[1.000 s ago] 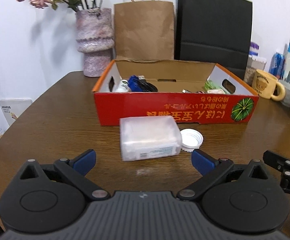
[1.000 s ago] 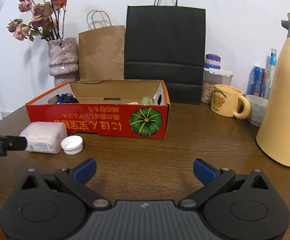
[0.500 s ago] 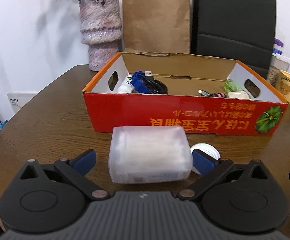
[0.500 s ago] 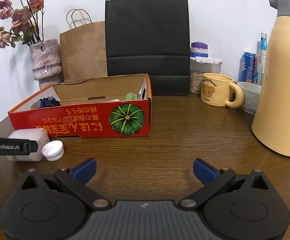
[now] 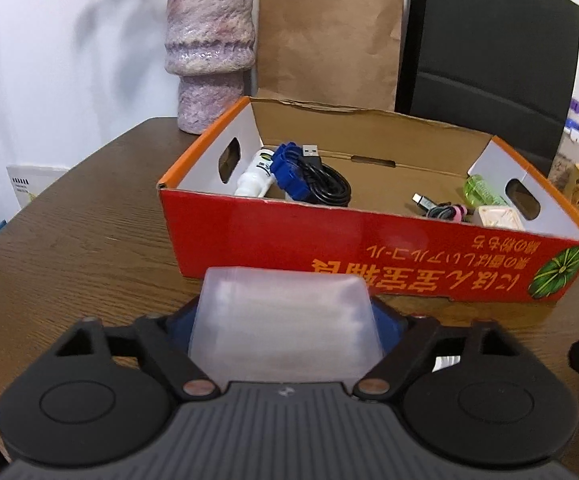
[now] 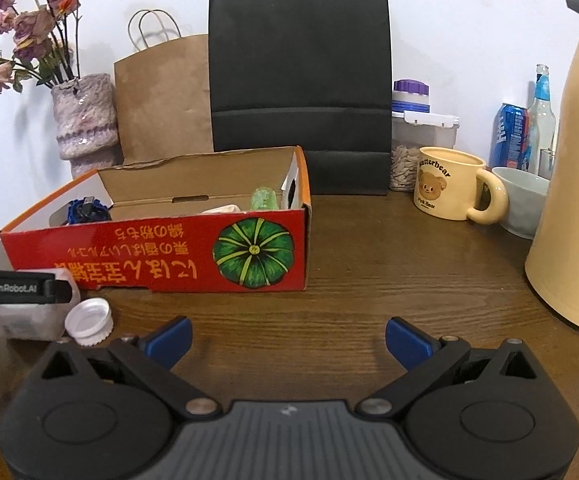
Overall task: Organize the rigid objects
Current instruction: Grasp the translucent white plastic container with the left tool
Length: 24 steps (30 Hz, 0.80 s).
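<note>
My left gripper point(image 5: 285, 320) is closing around the frosted plastic box point(image 5: 285, 320), which sits on the table point(image 5: 89, 240) between its fingers, just ahead of the red carton point(image 5: 329, 240). I cannot tell whether the pads bear on it yet. Risk: smooth walls may slip or tilt under a shallow hold. The white cap point(image 6: 89, 321), just right of the box, could be knocked. My right gripper point(image 6: 287, 340) stands open, empty.

"GenRobot.AI" marks the left gripper point(image 6: 21, 288); "Butterbear" the mug point(image 6: 447, 184).
</note>
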### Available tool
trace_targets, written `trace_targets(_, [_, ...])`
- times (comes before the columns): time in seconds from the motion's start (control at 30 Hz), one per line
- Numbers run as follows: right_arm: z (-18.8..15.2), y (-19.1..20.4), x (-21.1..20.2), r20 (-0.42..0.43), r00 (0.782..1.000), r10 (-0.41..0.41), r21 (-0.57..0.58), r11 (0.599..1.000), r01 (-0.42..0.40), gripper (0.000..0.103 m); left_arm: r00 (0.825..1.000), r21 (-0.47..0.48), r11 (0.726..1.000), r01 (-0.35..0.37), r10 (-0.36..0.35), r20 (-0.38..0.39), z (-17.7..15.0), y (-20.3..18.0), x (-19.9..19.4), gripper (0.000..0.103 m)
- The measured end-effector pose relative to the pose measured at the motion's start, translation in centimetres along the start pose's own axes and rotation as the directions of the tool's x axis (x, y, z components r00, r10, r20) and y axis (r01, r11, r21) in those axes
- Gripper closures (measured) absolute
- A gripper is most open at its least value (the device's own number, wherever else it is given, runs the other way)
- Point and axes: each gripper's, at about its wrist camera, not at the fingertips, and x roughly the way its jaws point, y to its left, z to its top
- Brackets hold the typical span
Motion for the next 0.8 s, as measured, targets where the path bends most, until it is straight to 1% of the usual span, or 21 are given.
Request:
trace_targets(0.13, [0.2, 0.0, 0.5, -0.012, 1.0, 0.004, 0.008, 1.0, -0.004, 0.0, 1.0, -0.009, 1.0, 0.008, -0.008, 0.0, 0.2, 0.4, 0.1, 0.02])
trace_targets(0.27, [0.2, 0.0, 0.3, -0.003, 1.0, 0.005, 0.01, 1.0, -0.005, 0.0, 1.0, 0.01, 1.0, 0.008, -0.008, 0.01, 0.2, 0.3, -0.4, 0.02])
trace_targets(0.53, [0.1, 0.2, -0.1, 0.02, 1.0, -0.006, 0.004, 1.0, 0.006, 0.0, 0.997, 0.05, 0.998, 0.025, -0.029, 0.078, 0.0, 0.5, -2.8, 0.02])
trace_targets(0.8, [0.2, 1.7, -0.3, 0.044, 0.999, -0.007, -0.035, 0.999, 0.008, 0.0, 0.993, 0.05, 0.998, 0.026, -0.031, 0.117, 0.1, 2.6, -4.3, 0.02])
